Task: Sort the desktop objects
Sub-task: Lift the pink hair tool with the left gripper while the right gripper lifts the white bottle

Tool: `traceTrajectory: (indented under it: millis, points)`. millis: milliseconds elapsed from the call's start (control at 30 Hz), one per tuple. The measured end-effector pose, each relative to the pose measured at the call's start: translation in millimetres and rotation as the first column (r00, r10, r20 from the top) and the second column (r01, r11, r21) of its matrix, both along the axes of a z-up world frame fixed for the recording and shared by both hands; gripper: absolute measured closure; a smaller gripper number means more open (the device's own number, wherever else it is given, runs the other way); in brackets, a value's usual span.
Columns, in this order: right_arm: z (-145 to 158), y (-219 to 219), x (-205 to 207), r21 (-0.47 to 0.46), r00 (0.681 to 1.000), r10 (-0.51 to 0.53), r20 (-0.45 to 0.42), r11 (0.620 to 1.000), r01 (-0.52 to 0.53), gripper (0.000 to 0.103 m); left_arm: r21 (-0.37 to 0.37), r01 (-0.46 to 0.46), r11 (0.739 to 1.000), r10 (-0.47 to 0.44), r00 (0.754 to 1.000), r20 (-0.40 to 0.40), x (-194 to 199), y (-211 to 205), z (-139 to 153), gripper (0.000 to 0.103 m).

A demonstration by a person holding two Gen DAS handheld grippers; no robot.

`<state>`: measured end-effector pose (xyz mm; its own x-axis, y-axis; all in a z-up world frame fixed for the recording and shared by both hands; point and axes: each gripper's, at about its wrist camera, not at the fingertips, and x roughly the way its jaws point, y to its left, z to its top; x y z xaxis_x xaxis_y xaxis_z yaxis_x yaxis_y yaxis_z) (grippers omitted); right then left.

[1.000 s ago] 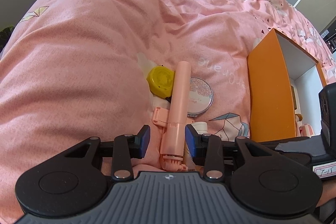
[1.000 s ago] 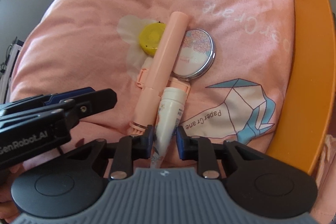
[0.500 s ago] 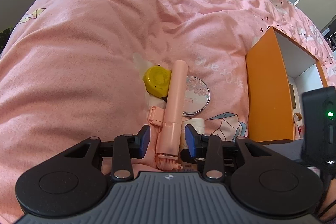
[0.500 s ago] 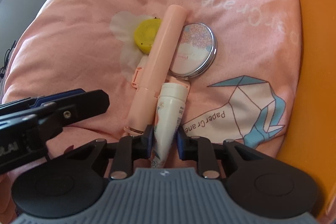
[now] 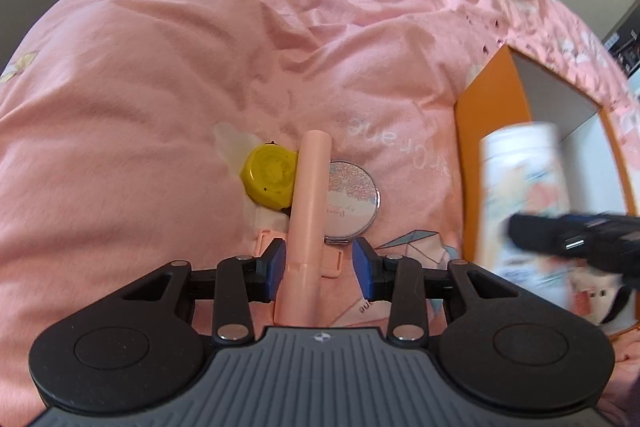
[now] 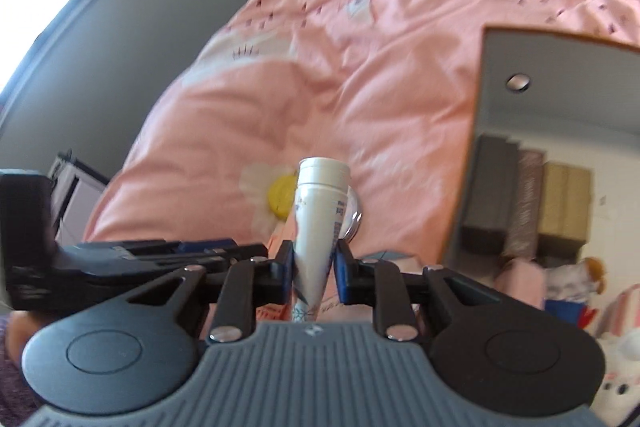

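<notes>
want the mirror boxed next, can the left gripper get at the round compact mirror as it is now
Probably not cleanly: the pink stick lies across the compact mirror's left edge and sits between the open left gripper's fingers.

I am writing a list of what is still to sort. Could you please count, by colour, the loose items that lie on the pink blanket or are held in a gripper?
Pink: 1, the pink stick, between the open left gripper
Yellow: 1, the yellow cap
Silver: 1, the round compact
White: 1, the white tube, held in the right gripper
Total: 4
</notes>
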<state>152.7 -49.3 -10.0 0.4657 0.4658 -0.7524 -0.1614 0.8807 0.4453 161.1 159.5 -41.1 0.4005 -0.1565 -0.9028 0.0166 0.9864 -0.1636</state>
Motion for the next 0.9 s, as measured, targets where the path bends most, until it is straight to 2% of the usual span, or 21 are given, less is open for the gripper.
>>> traceTrajectory:
  millis: [100,200,367,667,767,800,900]
  points:
    - [12.8,-21.5,-7.6,0.0,0.996,-0.067,0.056,0.998,0.067,0.08,0.098,0.031,0.995,-0.03,1.0,-0.006,10.2,-16.3,-10.5,0.061]
    - [17.4,-40.3,-18.1,-0.022,0.987,-0.13,0.096,0.991,0.133,0.08,0.145,0.062,0.988,-0.058,0.998,-0.03,18.0,-26.7,-21.4,0.061]
    - [15.5,-73.9,-31.0,-0.009,0.973,-0.211,0.096,0.977,0.213,0.08,0.23,0.064,0.971,-0.046,0.996,-0.081,25.7,-34.0,-36.1,0.061]
    - [-9.1,-112.8,-28.8,-0.042,0.952,-0.299,0.07,0.952,0.303,0.08,0.299,0.086,0.95,-0.046,0.989,-0.139,27.6,-47.7,-51.8,0.061]
    - [-14.2,-119.4,-29.0,-0.017,0.952,-0.302,0.058,0.953,0.303,0.08,0.317,0.083,0.945,-0.04,0.989,-0.141,28.7,-49.9,-57.2,0.067]
    - [-14.9,-121.1,-29.1,-0.01,0.952,-0.301,0.057,0.953,0.302,0.08,0.317,0.086,0.944,-0.043,0.989,-0.139,28.8,-50.3,-57.8,0.072]
    - [-15.9,-125.2,-29.8,0.003,0.953,-0.299,0.054,0.954,0.3,0.08,0.308,0.075,0.948,-0.035,0.991,-0.133,28.7,-49.5,-58.1,0.072]
